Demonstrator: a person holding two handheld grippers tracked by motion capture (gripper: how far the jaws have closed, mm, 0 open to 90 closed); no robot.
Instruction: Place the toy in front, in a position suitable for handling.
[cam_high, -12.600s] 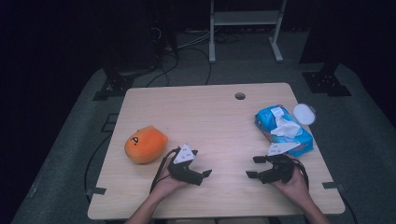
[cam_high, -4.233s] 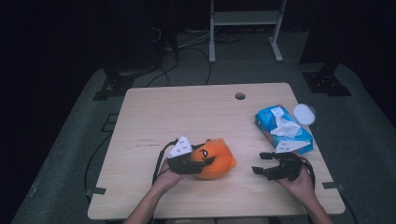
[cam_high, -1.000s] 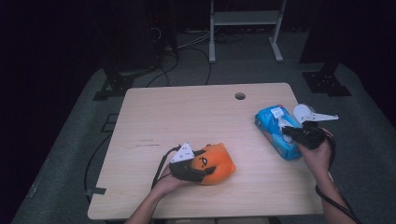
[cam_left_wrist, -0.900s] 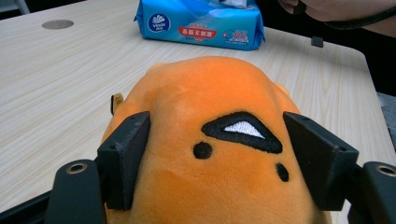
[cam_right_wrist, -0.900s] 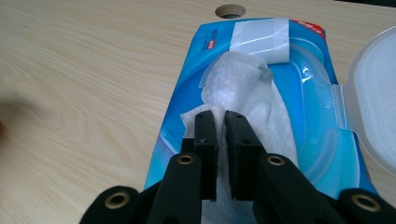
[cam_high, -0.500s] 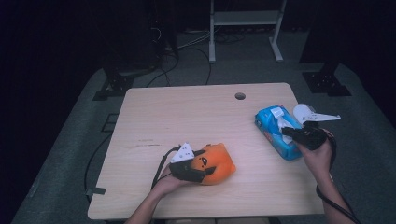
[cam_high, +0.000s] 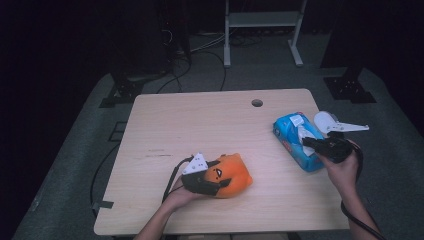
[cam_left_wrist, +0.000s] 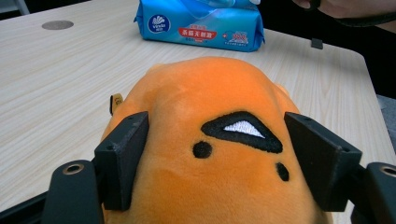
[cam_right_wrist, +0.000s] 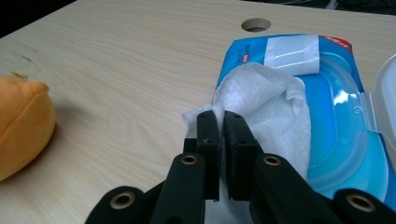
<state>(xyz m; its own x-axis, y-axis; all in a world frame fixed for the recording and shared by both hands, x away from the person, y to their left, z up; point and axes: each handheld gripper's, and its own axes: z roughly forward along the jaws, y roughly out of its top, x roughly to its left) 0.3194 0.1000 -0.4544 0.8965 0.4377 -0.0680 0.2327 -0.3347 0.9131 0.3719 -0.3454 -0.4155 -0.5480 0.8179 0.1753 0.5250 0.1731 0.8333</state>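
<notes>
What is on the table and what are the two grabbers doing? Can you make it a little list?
table: light wooden table
toy: orange plush toy with a face
left gripper: jaws pressed on both sides of the toy
pack: blue wet wipe pack, lid flipped open
wipe: white wet wipe sticking out of the pack
right gripper: shut on the wipe's edge

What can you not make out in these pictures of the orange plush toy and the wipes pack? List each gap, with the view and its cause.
- Plush toy underside, left gripper view: cut off by the bottom edge.
- Left gripper fingertips, high view: hidden against the toy.
- Wipe lower edge, right gripper view: hidden behind the right gripper.
- Wipes pack label, high view: too small to read.
- Pack's open lid, right gripper view: cut off by the right edge.
</notes>
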